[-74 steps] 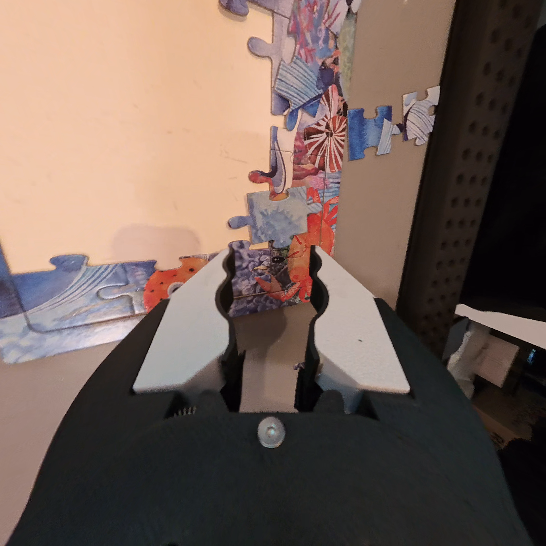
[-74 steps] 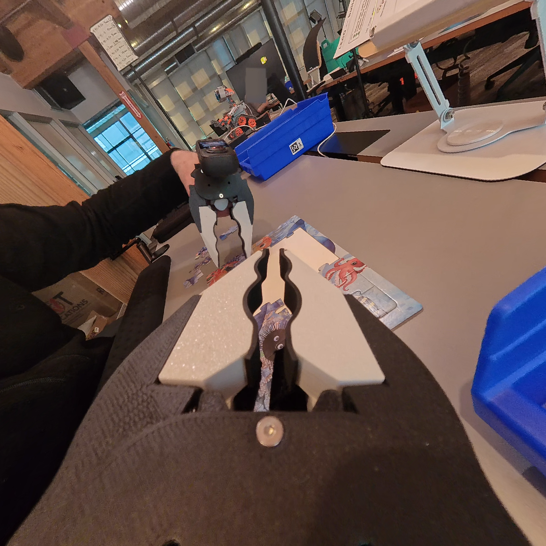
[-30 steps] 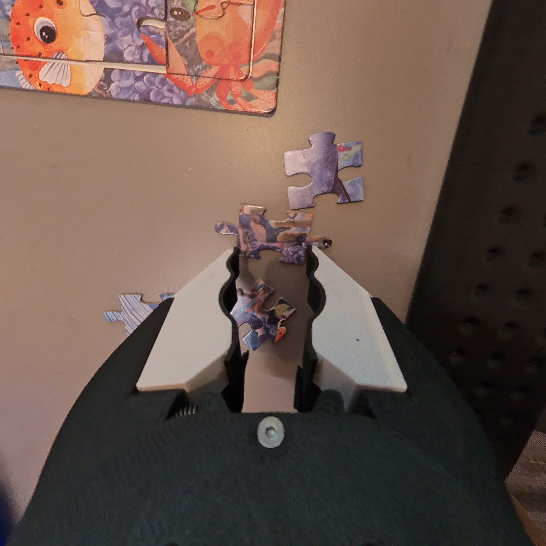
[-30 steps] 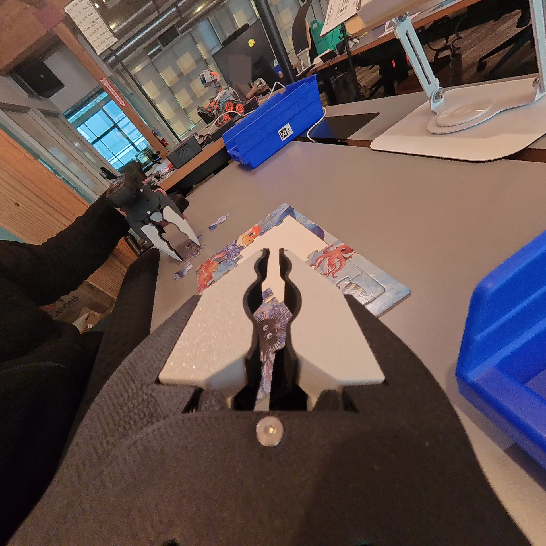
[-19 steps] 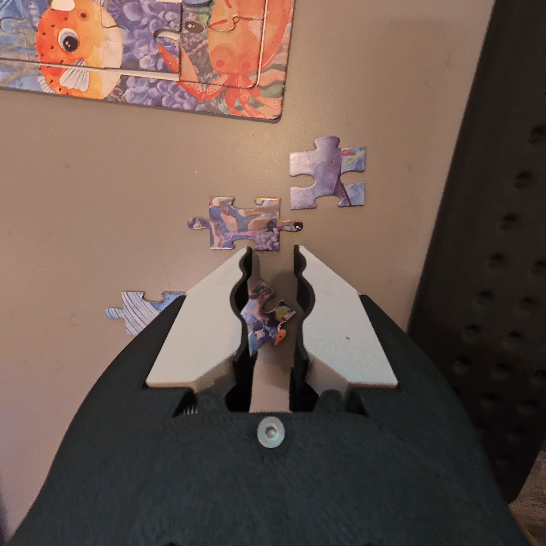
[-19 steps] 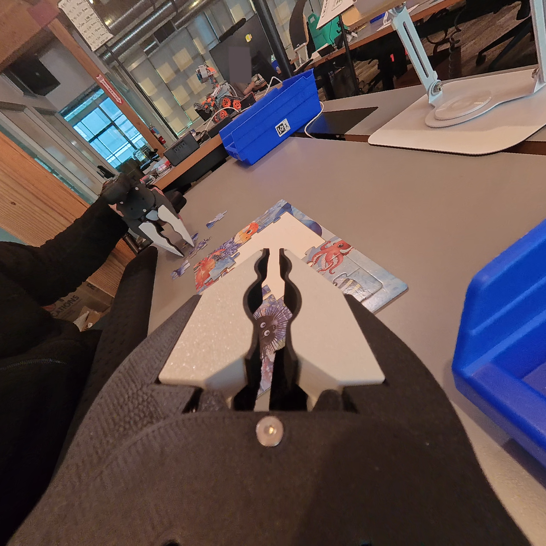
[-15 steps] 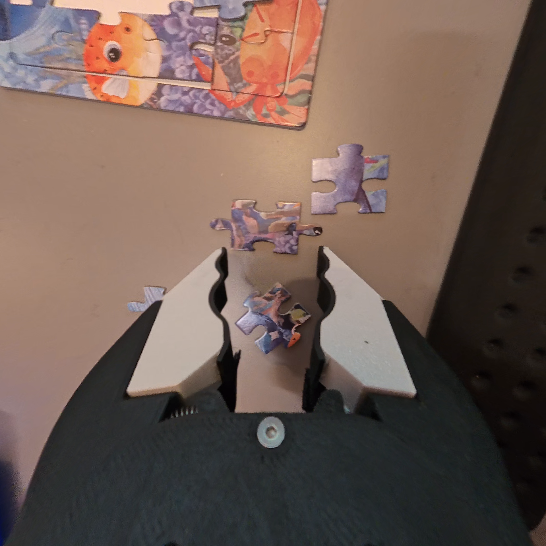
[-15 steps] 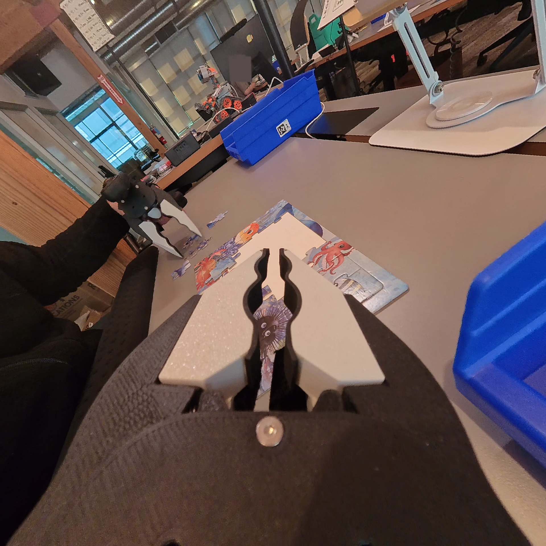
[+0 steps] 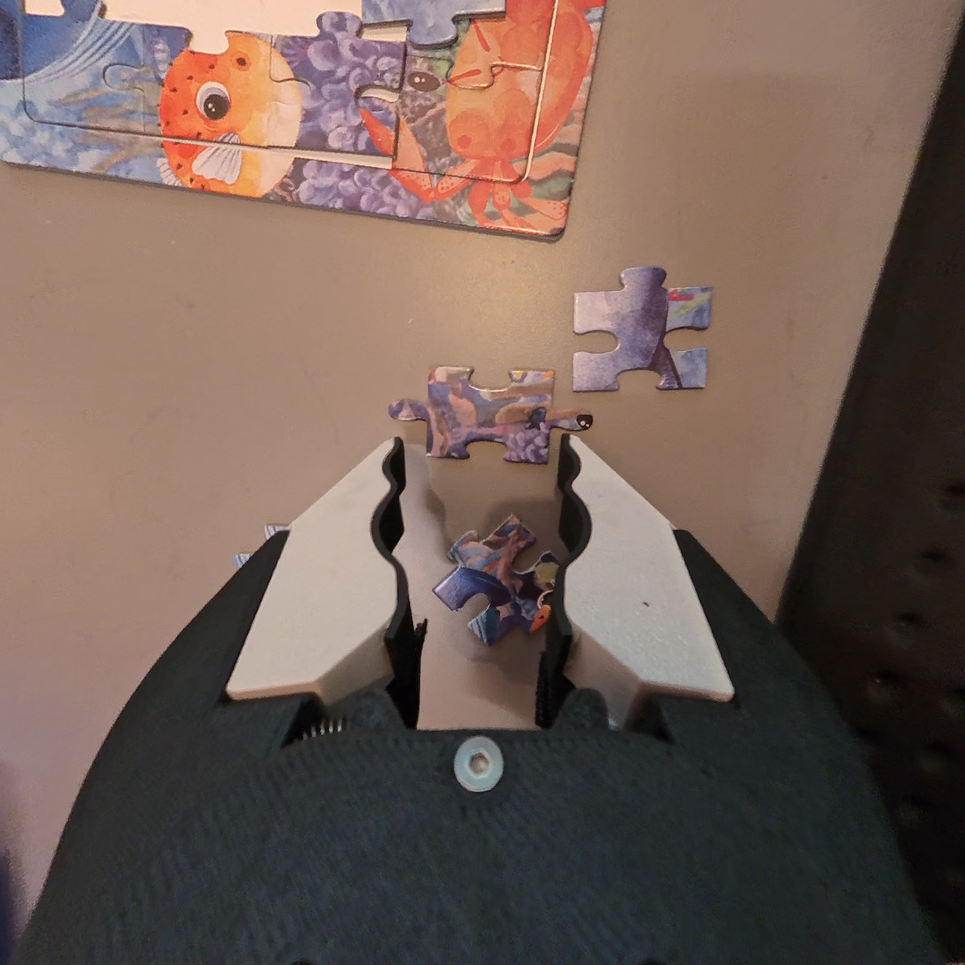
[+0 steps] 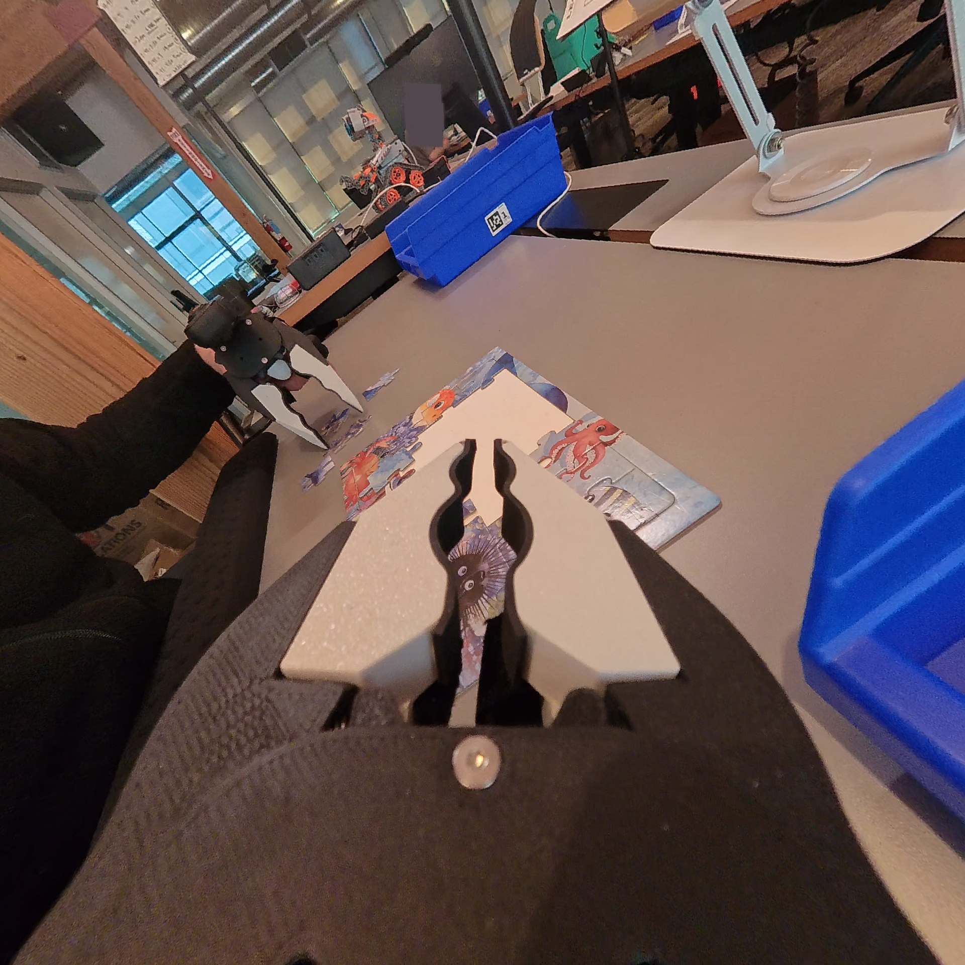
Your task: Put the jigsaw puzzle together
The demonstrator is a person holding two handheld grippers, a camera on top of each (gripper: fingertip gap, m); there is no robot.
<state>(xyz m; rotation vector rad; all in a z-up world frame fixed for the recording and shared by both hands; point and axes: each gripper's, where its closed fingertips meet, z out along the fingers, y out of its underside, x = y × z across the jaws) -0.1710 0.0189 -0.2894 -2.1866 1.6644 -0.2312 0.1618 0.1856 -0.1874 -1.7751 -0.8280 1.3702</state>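
We held the left gripper (image 9: pixel 480 444) low over the grey worktop (image 9: pixel 209 339) with its jaws released and spread wide. Between them a small dark blue puzzle piece (image 9: pixel 498 579) lay flat on the worktop, close against the inner face of the right finger (image 9: pixel 616 574); we could not tell whether it touched. Just past the fingertips lay a purple and tan loose piece (image 9: pixel 491 418), and beside it, nearer the worktop's edge, a lilac loose piece (image 9: pixel 639 334). A striped pale blue piece (image 9: pixel 256 548) peeked out beside the left finger. Farther off lay the puzzle board (image 9: pixel 313 104), its corner showing an orange pufferfish and an orange crab among fitted pieces.

In the right wrist view, a dark sleeve (image 10: pixel 120 444) reached in from the left to that same left gripper (image 10: pixel 339 423) near the worktop's left edge, with a few loose pieces scattered around its tips. The puzzle board (image 10: pixel 652 496) sat toward the middle of the worktop, its centre bare and pale, a red octopus at one side. Our right gripper (image 10: pixel 484 444) had its jaws clenched on a purple sea-urchin piece (image 10: pixel 478 574), held edgewise above the worktop. A blue bin (image 10: pixel 887 600) stood at the right edge, and another blue bin (image 10: pixel 470 209) at the far edge.
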